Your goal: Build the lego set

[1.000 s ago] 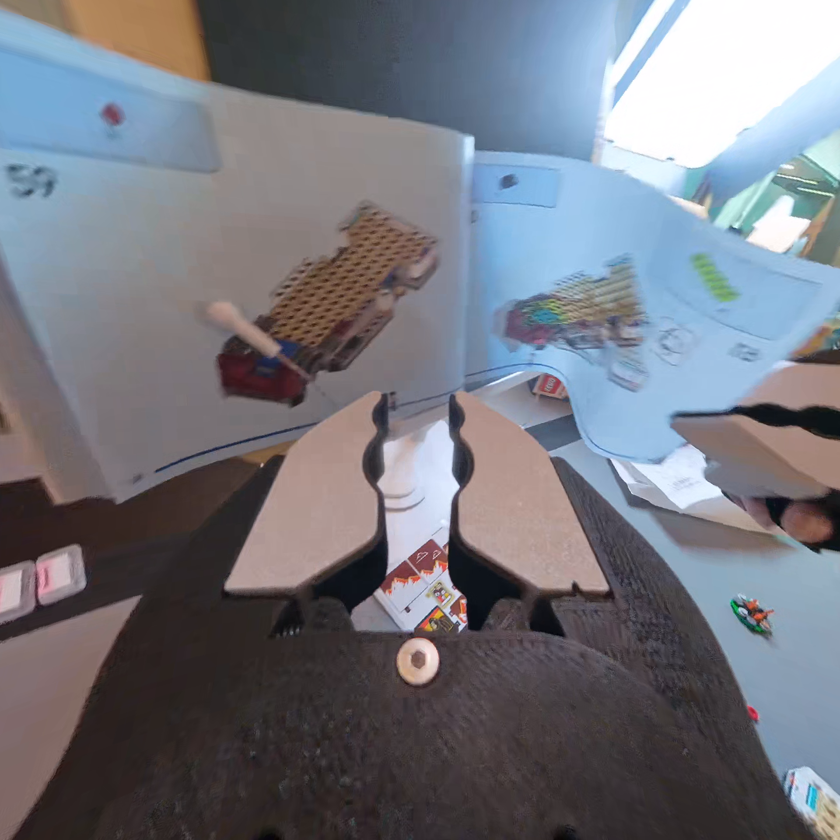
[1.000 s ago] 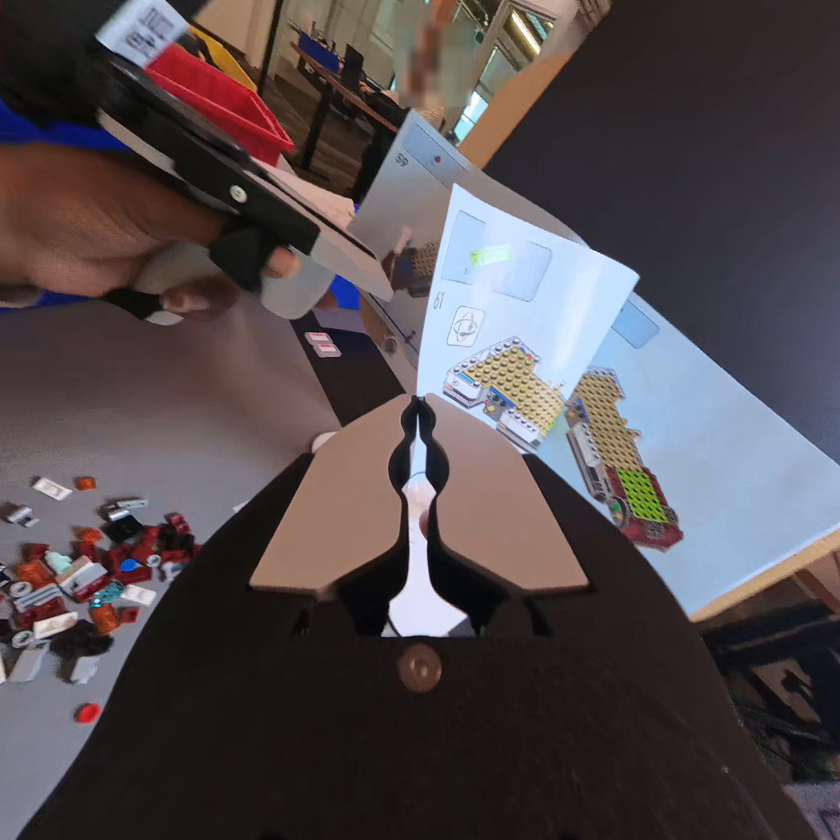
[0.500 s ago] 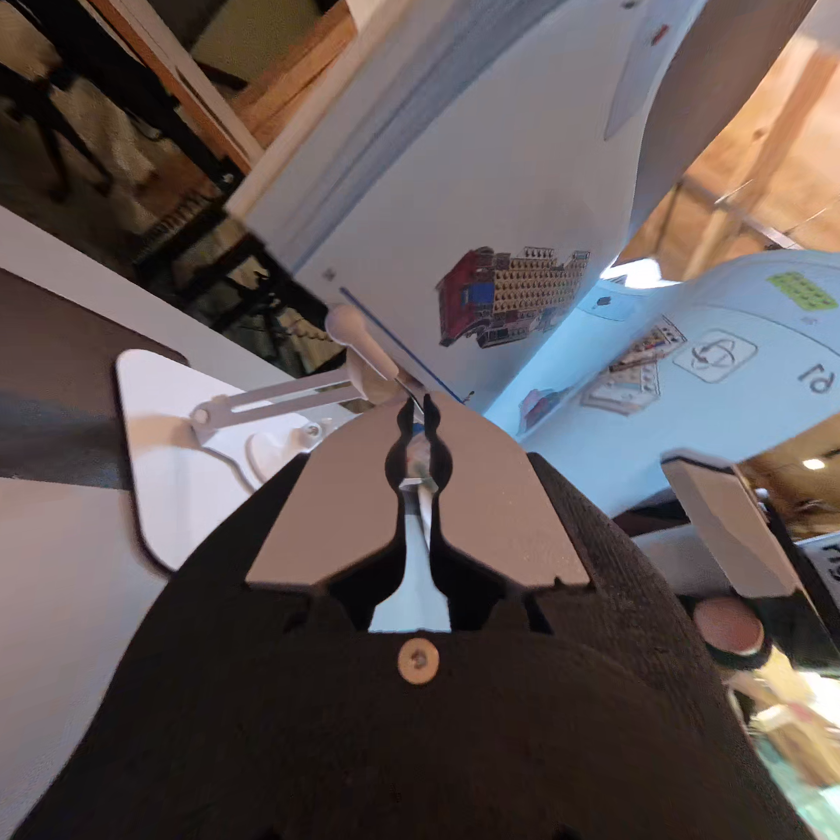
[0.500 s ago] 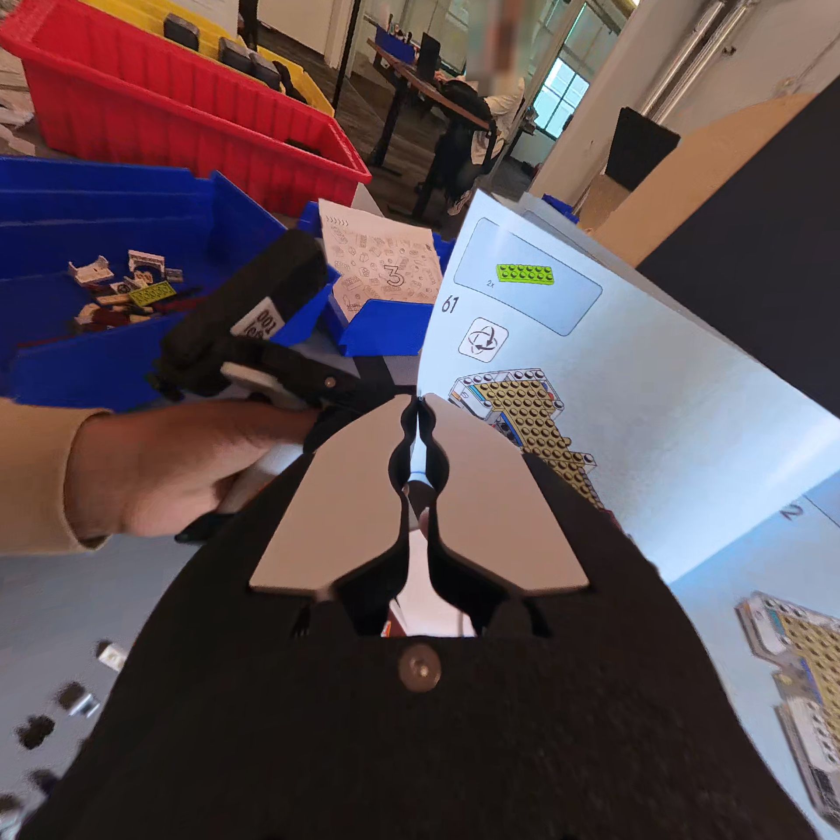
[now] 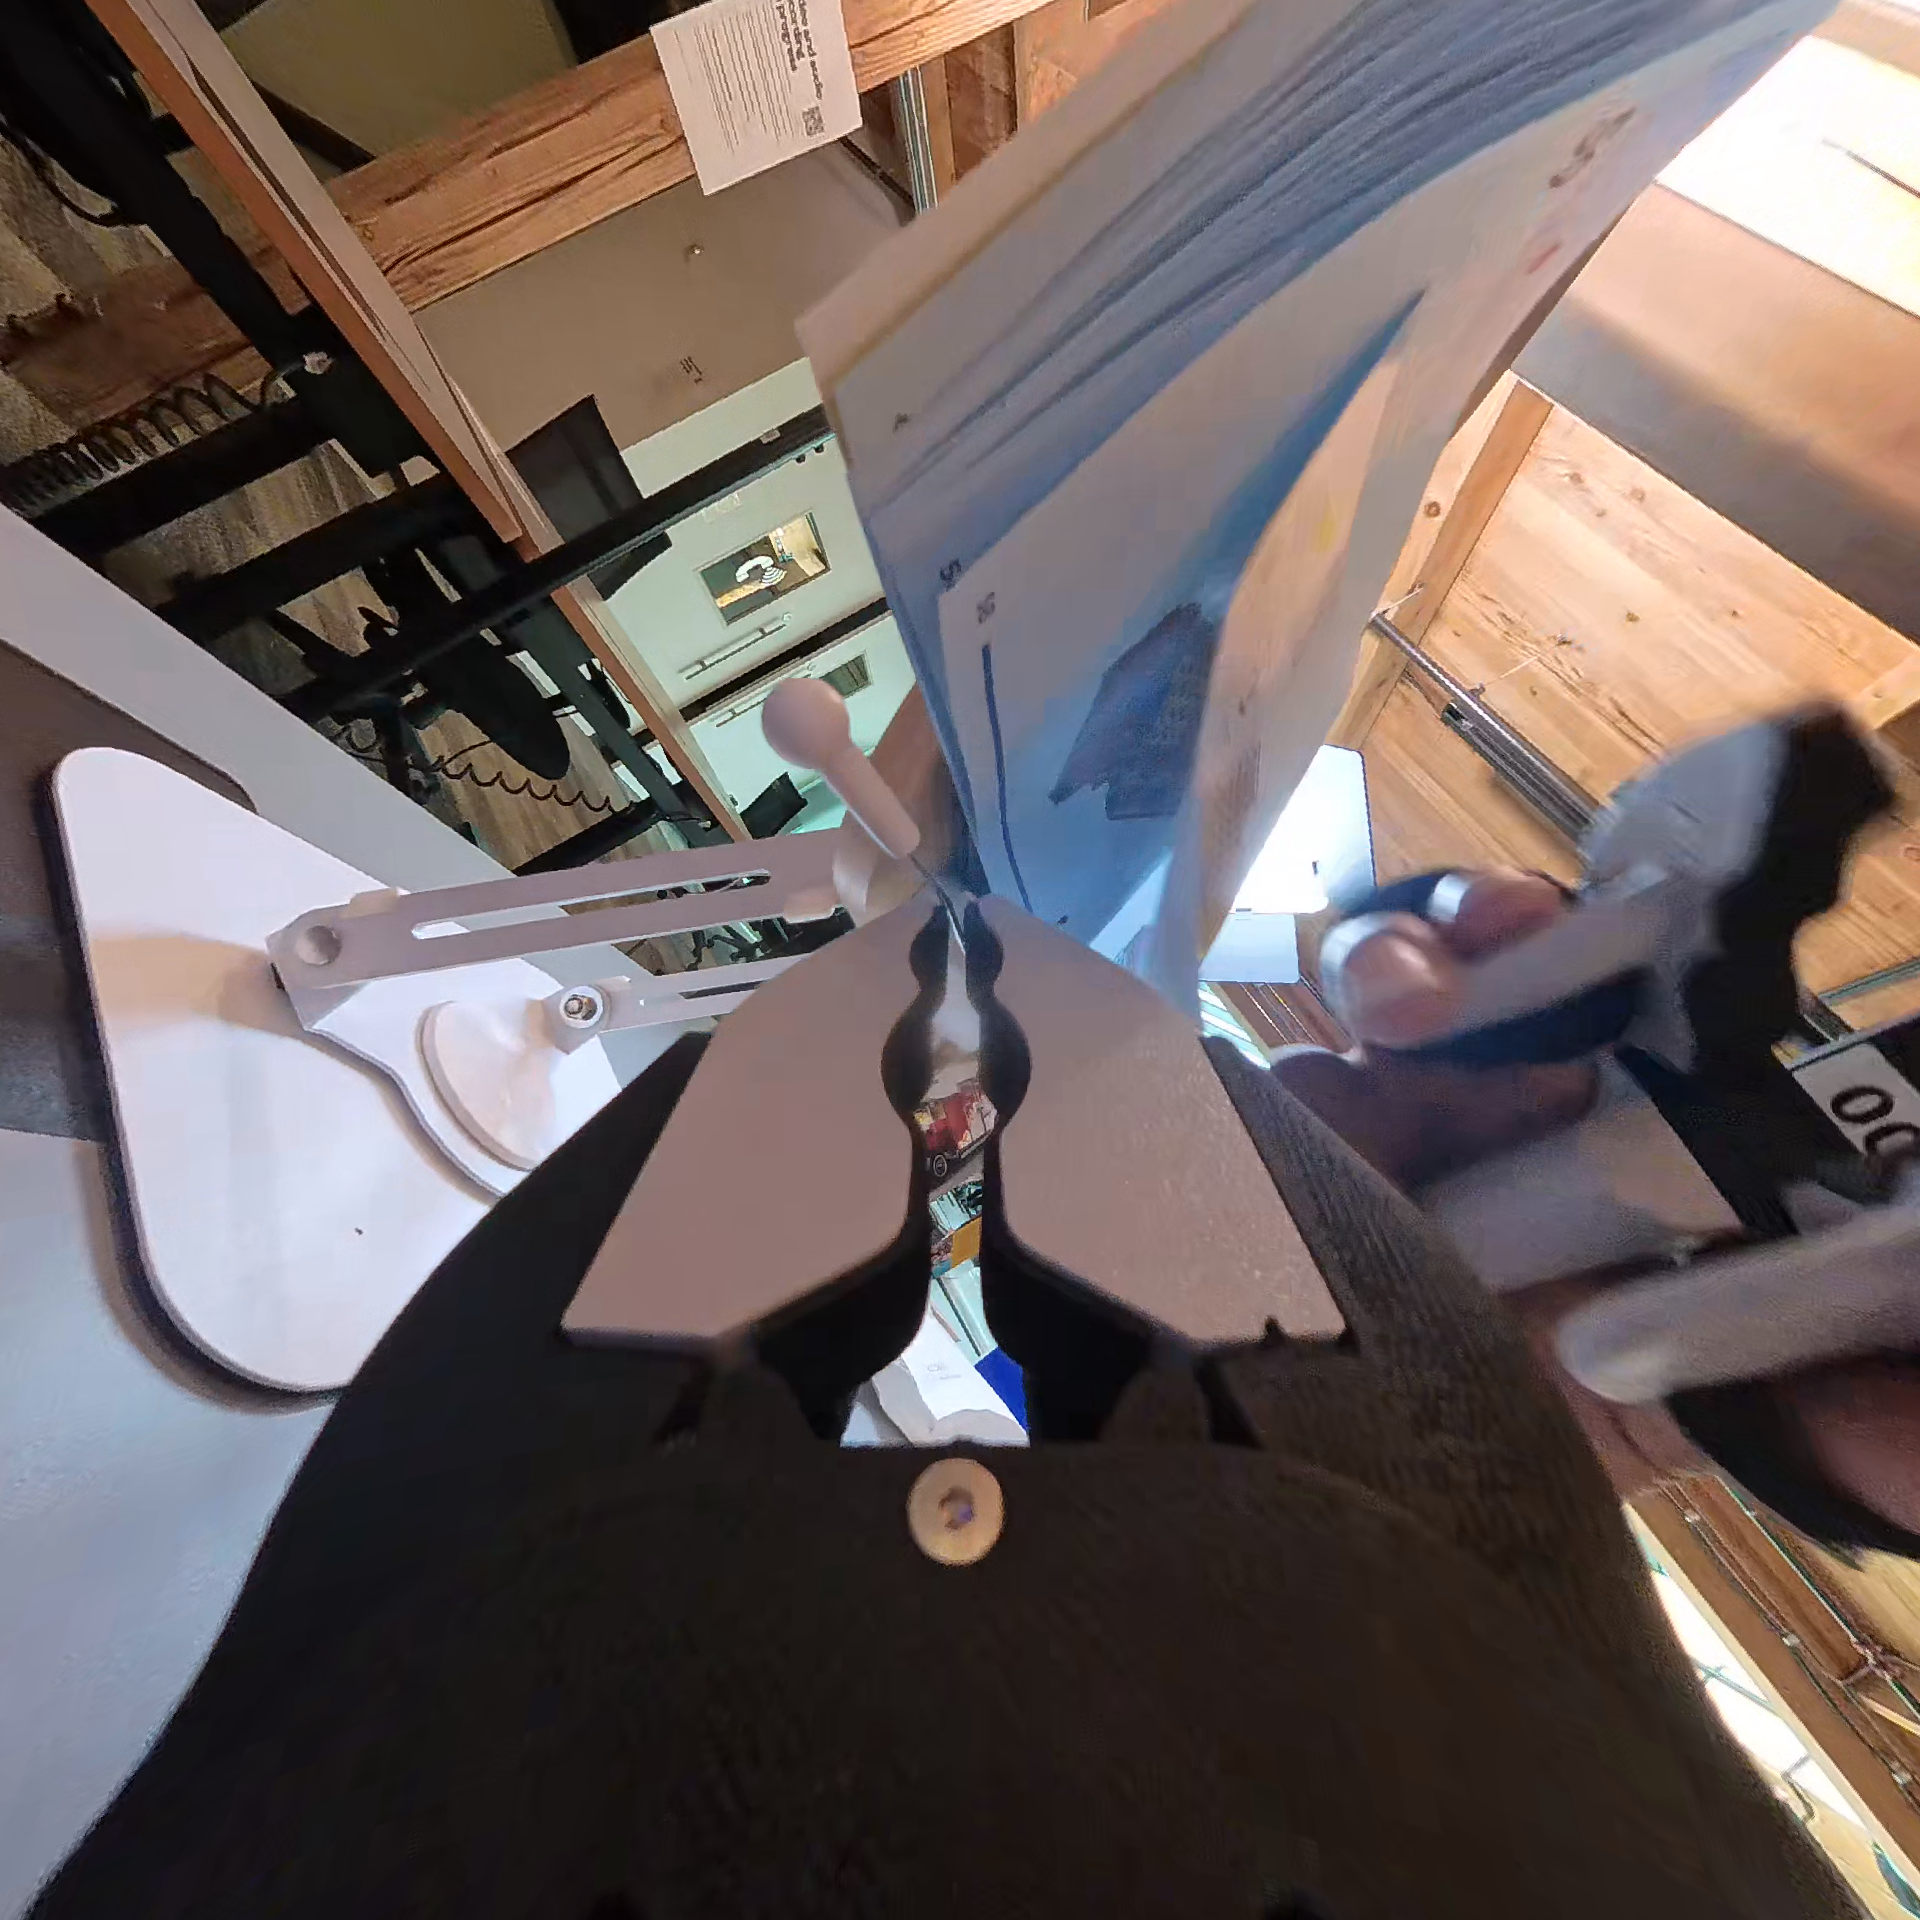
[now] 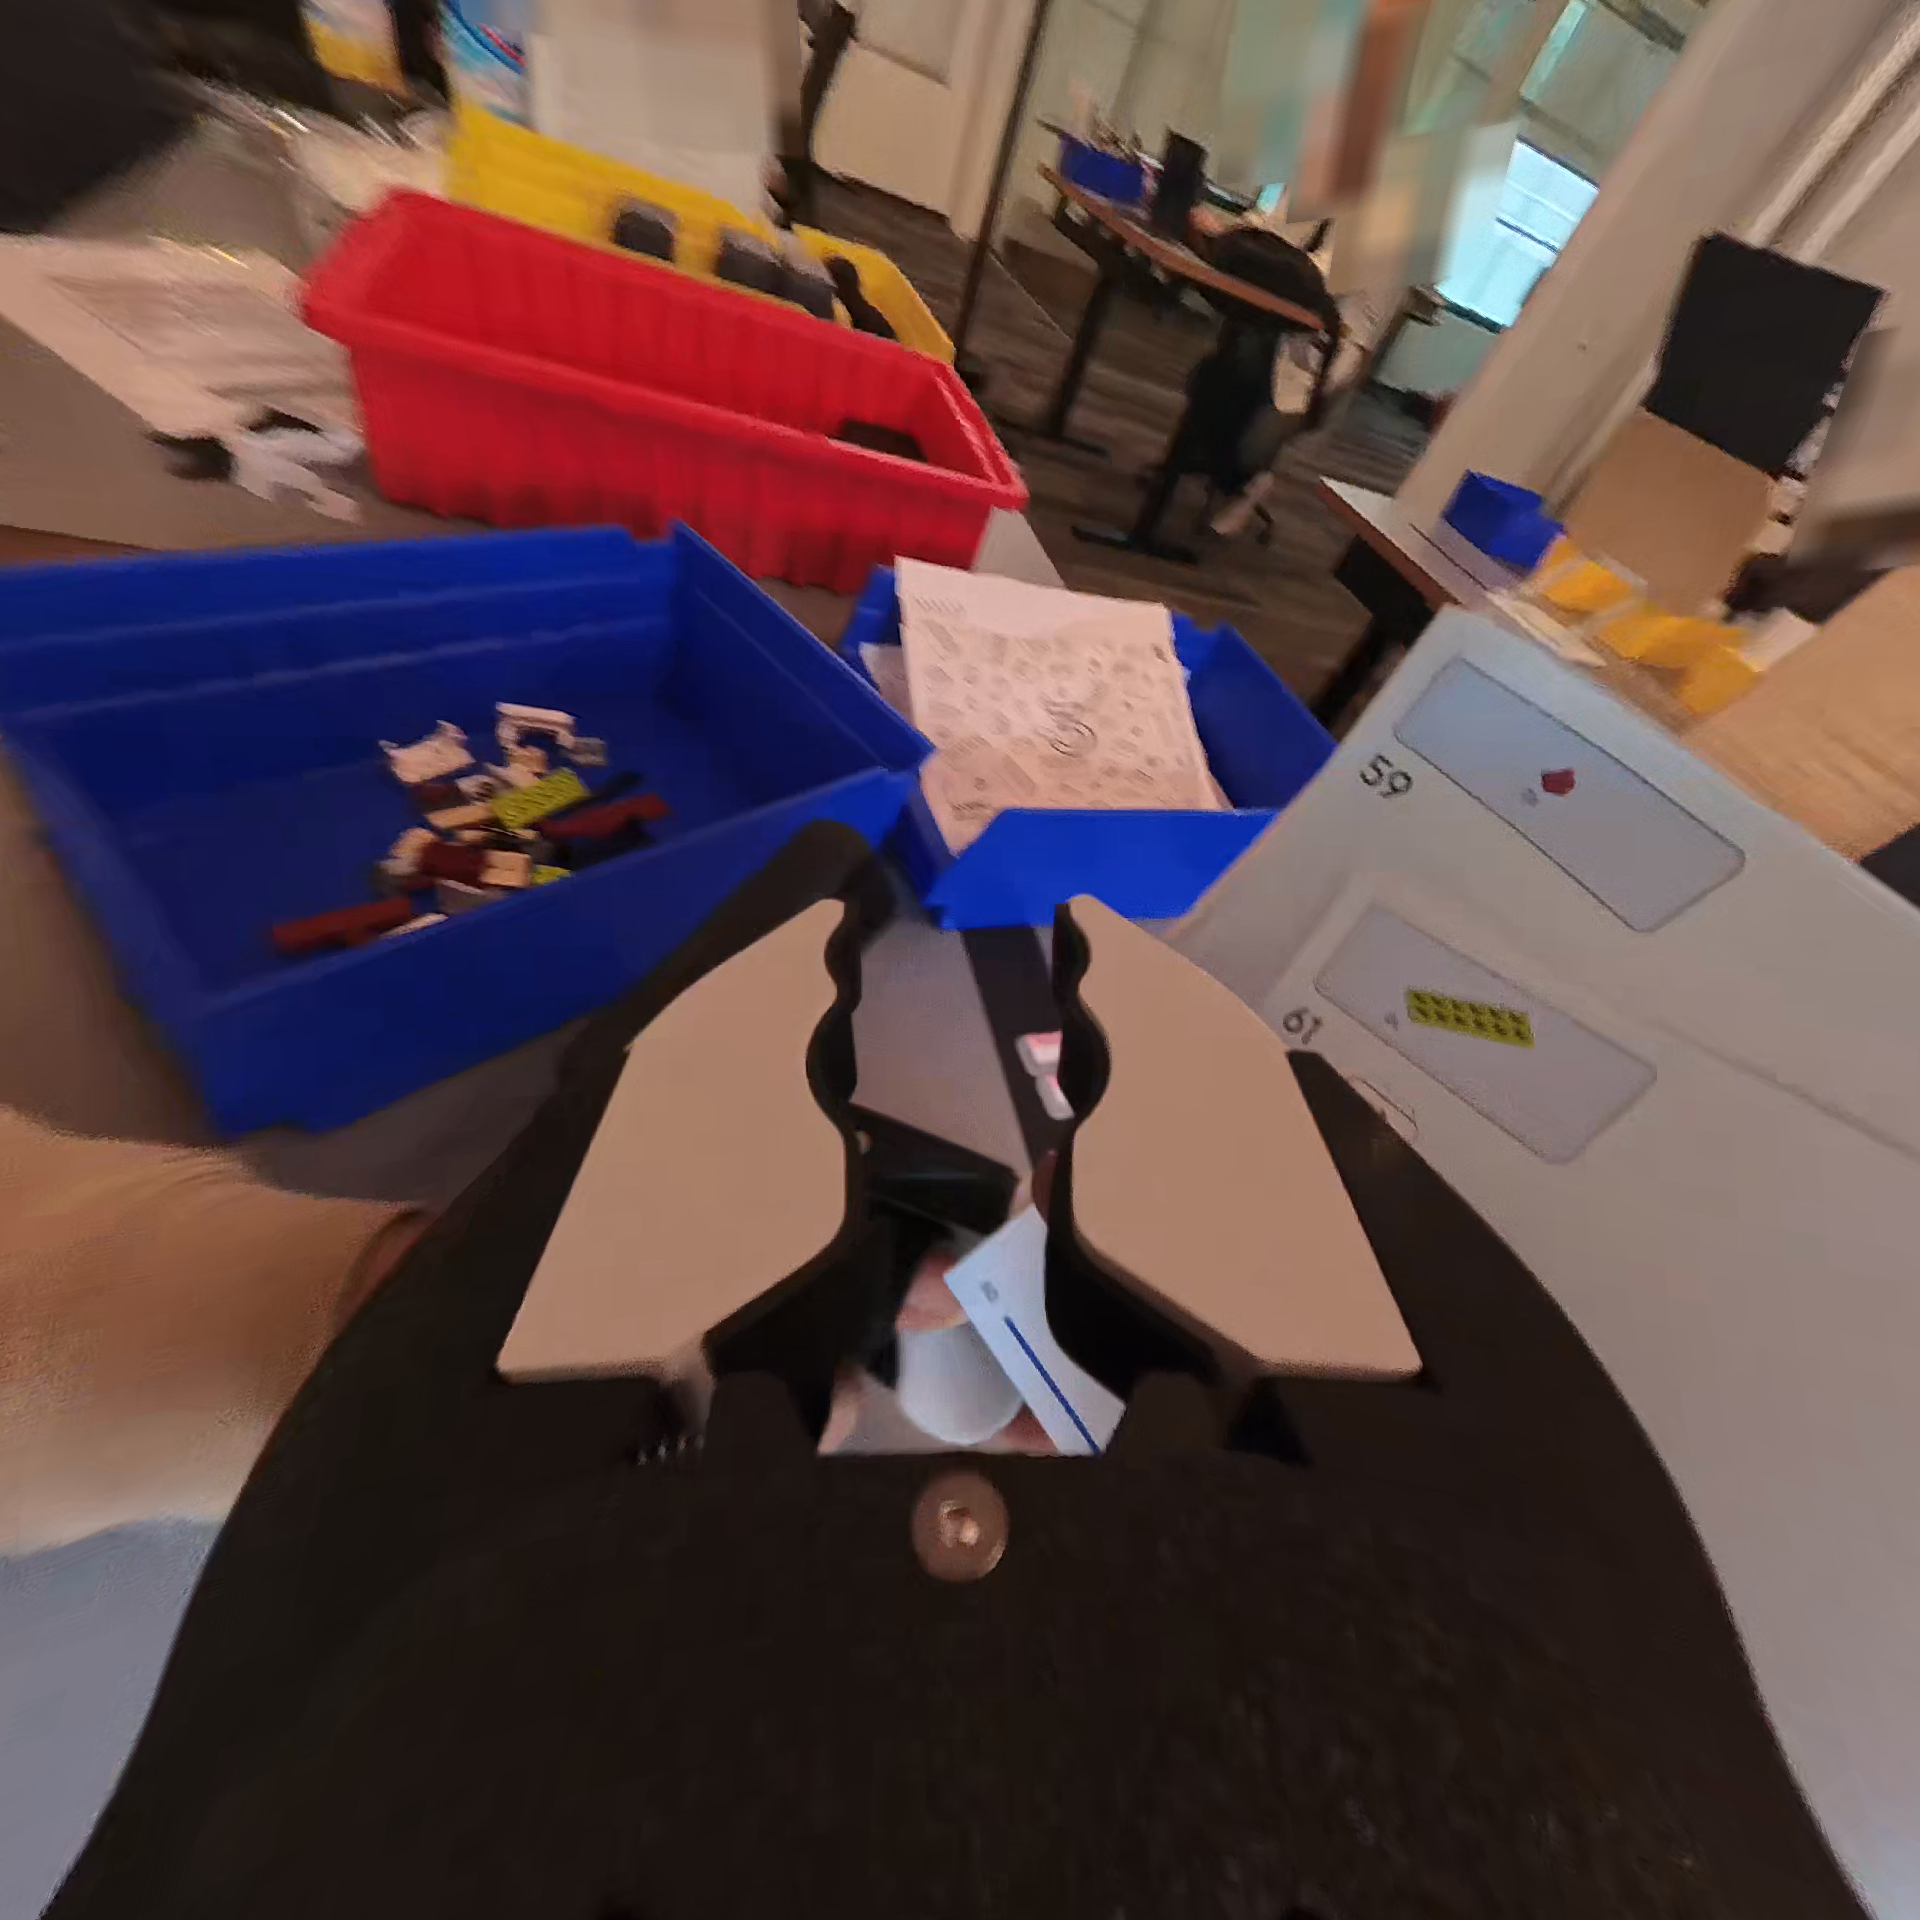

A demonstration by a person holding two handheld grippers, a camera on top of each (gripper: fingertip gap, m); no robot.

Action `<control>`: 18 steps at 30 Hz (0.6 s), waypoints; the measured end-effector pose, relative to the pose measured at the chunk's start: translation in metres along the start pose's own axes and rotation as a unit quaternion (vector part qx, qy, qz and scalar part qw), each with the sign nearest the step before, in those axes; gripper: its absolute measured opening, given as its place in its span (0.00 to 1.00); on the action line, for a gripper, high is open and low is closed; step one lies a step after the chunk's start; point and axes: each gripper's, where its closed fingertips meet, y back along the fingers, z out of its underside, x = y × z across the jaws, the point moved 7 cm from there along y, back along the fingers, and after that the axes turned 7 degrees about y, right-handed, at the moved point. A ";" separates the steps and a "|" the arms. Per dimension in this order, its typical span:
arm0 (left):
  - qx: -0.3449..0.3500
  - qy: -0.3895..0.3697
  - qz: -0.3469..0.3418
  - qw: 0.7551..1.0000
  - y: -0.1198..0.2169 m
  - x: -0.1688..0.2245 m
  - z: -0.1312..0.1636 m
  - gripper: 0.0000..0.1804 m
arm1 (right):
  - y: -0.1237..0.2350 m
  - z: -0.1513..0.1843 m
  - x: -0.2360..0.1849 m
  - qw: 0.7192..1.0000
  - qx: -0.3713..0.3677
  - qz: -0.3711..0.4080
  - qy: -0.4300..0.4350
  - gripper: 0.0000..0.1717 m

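Your instruction booklet stands open above the white stand, its pale blue pages also rising at the right of the right wrist view; your left gripper pinches a page's lower edge, jaws nearly together; your right gripper hangs wide, holding nothing, before the blue bin of loose bricks

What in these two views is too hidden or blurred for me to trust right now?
- Left wrist view: drawings on the pale blue instruction booklet, motion-blurred.
- Left wrist view: other claw beside it, smeared; its fingers unreadable.
- Right wrist view: small bricks in the blue plastic bin, blurred, shapes unclear.
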 end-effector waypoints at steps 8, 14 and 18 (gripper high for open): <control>0.004 0.000 0.000 1.000 0.000 -0.002 -0.001 0.02 | 0.147 0.012 0.070 0.956 0.088 0.278 0.010 0.00; 0.004 -0.002 0.002 1.000 0.001 -0.004 -0.001 0.02 | 0.148 0.101 0.105 0.969 -0.111 0.220 0.019 0.00; -0.004 -0.003 0.027 1.000 0.001 -0.006 -0.002 0.01 | 0.114 0.094 0.076 0.971 -0.124 0.169 0.112 0.00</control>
